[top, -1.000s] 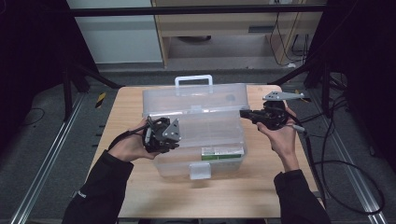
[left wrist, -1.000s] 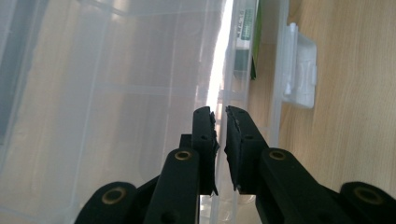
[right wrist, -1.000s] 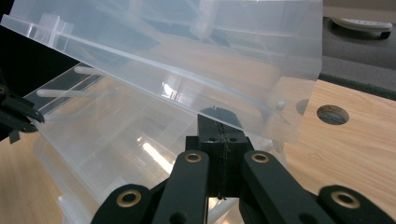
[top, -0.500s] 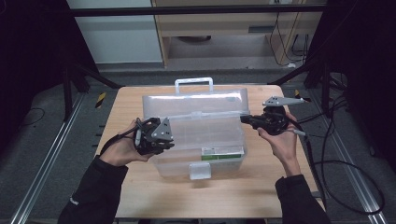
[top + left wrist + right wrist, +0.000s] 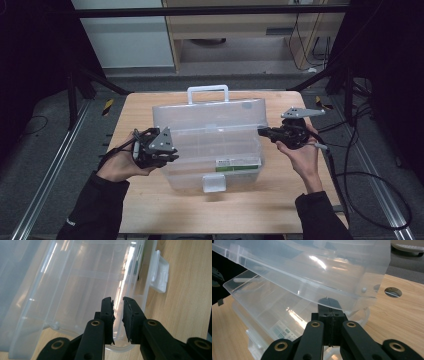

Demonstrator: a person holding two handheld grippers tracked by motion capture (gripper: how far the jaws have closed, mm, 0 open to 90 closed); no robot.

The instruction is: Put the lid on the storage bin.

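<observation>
Clear plastic organiser case [image 5: 212,145] with a white carry handle [image 5: 208,91] sits in the middle of your light wooden table [image 5: 280,205], its lid [image 5: 207,116] raised at a slant and its white front latch [image 5: 214,183] facing you. A green-and-white label [image 5: 238,163] shows through the front wall near the latch. Your left tool [image 5: 170,152] is at the case's left side; in the left gripper view its jaws stand a narrow gap apart over the rim of the base [image 5: 117,346], gripping nothing. Your right tool [image 5: 264,132] touches the case's right end; in the right gripper view its jaws are pressed together just under the lid's edge [image 5: 312,298], and you cannot tell whether they pinch any plastic.
</observation>
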